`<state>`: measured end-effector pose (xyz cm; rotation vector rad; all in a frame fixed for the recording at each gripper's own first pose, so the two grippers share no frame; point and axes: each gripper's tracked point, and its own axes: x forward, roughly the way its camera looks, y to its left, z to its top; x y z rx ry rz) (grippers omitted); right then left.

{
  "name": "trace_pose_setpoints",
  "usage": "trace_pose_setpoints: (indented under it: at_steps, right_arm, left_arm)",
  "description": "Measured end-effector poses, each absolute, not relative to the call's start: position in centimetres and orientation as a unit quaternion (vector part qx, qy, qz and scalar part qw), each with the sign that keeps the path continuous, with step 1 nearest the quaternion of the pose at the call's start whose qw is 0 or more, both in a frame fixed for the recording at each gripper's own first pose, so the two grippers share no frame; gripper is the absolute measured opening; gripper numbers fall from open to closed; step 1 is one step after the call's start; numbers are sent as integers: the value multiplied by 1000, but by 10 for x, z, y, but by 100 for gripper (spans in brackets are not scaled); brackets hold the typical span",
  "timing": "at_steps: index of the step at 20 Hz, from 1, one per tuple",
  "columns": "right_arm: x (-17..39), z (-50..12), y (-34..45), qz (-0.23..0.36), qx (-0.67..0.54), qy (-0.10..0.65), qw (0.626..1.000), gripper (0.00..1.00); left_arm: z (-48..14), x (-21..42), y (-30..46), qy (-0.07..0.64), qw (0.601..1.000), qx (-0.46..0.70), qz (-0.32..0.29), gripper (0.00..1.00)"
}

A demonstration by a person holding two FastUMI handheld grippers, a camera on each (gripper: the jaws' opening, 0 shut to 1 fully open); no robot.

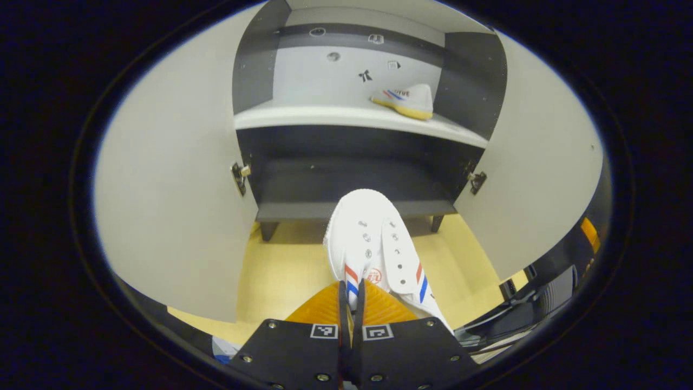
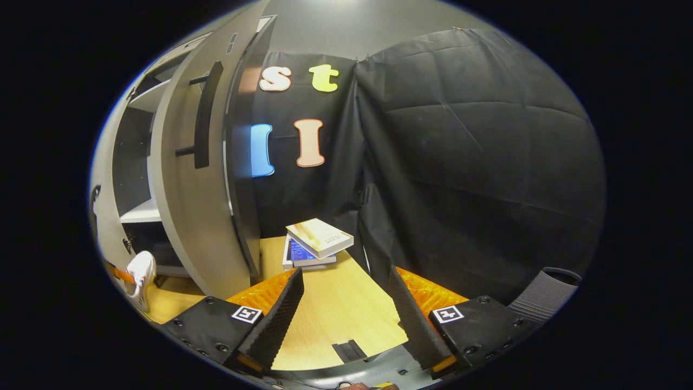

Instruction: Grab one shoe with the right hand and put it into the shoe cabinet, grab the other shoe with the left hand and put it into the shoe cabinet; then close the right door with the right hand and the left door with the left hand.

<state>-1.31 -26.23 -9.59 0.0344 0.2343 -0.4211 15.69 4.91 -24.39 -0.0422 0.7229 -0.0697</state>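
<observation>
In the left gripper view, my left gripper [image 1: 351, 292] is shut on the heel side of a white shoe [image 1: 368, 241] with red and blue stripes, held toe-forward above the wooden floor in front of the open shoe cabinet [image 1: 346, 162]. A second white shoe [image 1: 406, 100] lies on the cabinet's light upper shelf [image 1: 303, 116], toward the right. Both doors stand open: the left door [image 1: 173, 200] and the right door [image 1: 541, 179]. In the right gripper view, my right gripper [image 2: 344, 295] is open with nothing between its fingers, right of the right door [image 2: 189, 206] with its dark handle [image 2: 204, 116]. The held shoe [image 2: 141, 273] shows at the far left.
A stack of books [image 2: 316, 244] lies on the wooden floor [image 2: 335, 314] by the black cloth wall [image 2: 476, 173]. The cabinet's dark lower shelf [image 1: 352, 187] holds nothing. Dark equipment [image 1: 541, 303] stands at the right of the left gripper view.
</observation>
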Motion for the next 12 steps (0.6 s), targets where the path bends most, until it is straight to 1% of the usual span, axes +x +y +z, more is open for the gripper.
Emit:
trace_pose_setpoints:
  at_steps: [2,5,6,7,11,12]
  right_arm:
    - [-6,-93,-262,-202,16,111,973,97]
    - [-1,-91,-264,-201,16,110,973,98]
    - [1,-91,-265,-202,20,108,973,97]
    - [3,-91,-265,-204,25,108,973,98]
    - [1,-88,-274,-223,32,104,969,97]
    - [-1,-88,-276,-230,38,106,967,99]
  left_arm:
    - [-230,158,48,328,944,-11,-41,0]
    - [-212,157,49,290,956,-11,-47,1]
    - [-216,157,50,279,959,-13,-49,1]
    - [-226,157,49,270,961,-12,-51,1]
    - [-228,160,49,227,973,2,-32,1]
    - [-228,159,48,218,976,2,-27,1]
